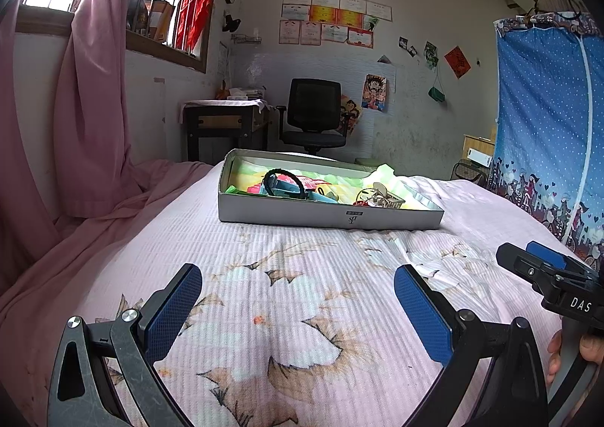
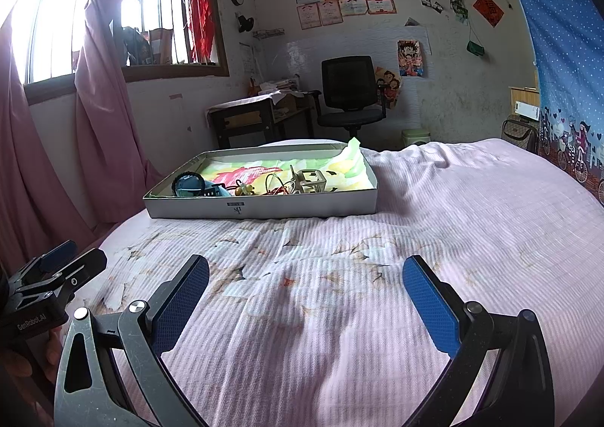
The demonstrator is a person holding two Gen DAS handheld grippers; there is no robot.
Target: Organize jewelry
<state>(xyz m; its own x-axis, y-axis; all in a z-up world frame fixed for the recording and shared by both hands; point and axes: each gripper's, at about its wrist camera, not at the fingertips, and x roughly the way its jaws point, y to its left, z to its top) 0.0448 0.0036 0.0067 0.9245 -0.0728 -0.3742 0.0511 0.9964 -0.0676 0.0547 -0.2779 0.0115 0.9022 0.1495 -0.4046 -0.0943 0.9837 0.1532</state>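
Both wrist cams low over the bed (image 1: 302, 257), looking forward past wide-spread jaws toward the far wall. Left view slightly nearer the shallow box (image 1: 328, 215); right view from the right. Shared: box (image 2: 264, 204), office chair (image 2: 349, 87), window.

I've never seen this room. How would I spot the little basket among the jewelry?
On the pink bedspread lies a shallow grey box. Toward its right end stands the small beige basket, the only squarish openwork thing there, beside tangled cords, far from the dark ring at the left.
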